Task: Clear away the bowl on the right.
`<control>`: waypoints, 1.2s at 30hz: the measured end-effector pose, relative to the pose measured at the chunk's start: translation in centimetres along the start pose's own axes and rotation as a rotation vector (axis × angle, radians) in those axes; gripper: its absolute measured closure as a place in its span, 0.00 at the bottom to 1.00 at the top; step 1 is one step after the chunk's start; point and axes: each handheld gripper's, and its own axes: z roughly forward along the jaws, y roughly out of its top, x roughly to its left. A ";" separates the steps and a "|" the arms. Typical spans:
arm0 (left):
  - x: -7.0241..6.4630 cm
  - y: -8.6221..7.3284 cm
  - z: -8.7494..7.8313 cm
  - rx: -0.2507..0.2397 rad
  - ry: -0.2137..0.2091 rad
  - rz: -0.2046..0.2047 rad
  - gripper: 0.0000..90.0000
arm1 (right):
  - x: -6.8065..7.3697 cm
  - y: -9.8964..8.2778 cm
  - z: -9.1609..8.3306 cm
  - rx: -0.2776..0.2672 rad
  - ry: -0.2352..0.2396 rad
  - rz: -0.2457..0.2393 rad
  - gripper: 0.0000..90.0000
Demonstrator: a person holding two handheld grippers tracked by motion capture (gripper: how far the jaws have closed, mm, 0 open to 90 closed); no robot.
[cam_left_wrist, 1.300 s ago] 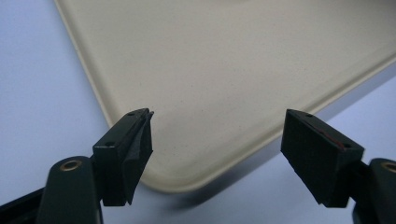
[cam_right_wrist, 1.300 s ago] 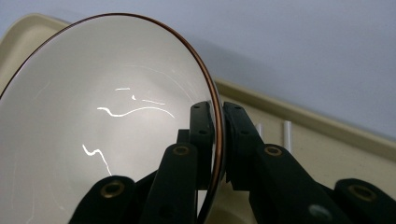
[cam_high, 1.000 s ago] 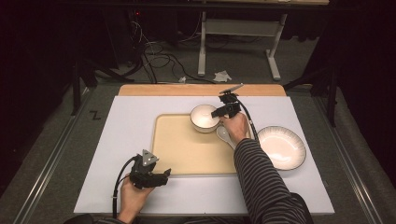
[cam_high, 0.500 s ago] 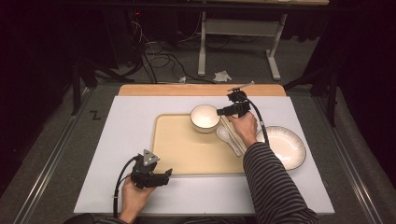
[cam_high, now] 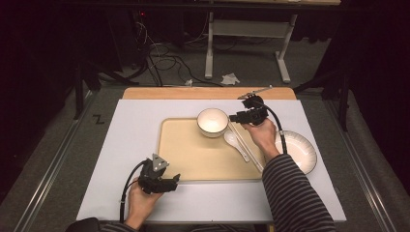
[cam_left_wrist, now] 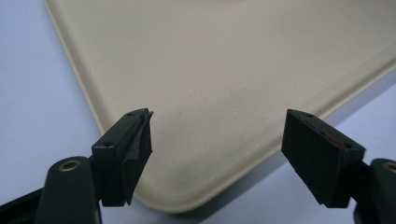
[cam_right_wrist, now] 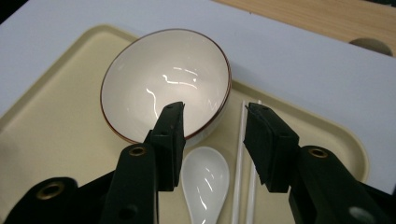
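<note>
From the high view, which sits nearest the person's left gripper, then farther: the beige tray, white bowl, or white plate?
From the left gripper:
1. Beige plastic tray, right beside it.
2. White round bowl, at the tray's far edge.
3. White round plate, off to the right.

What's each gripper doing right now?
Left gripper: jaws open, empty, over the tray corner.
Right gripper: jaws open, empty, above the bowl.

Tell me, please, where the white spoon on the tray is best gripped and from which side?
Probably the spoon's handle, from above, jaws across its width: it lies flat between the bowl and the chopsticks, and the handle is narrow, the scoop wide.
</note>
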 end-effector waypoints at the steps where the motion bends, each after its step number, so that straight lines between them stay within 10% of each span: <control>1: 0.0 0.0 0.0 0.001 -0.003 -0.006 0.27 | 0.0 0.0 -0.3 0.001 -0.001 -0.004 0.66; 6: -0.2 0.1 0.1 0.010 -0.027 -0.030 0.27 | 0.4 -0.6 -2.0 -0.004 0.007 -0.059 0.66; 15: -0.6 -0.3 0.7 0.007 -0.004 0.066 0.27 | 0.9 -1.6 -4.2 -0.042 0.043 -0.096 0.67; 36: -0.9 -0.1 1.4 0.015 -0.057 0.024 0.28 | 0.1 -4.6 -7.7 -0.100 -0.010 -0.151 0.66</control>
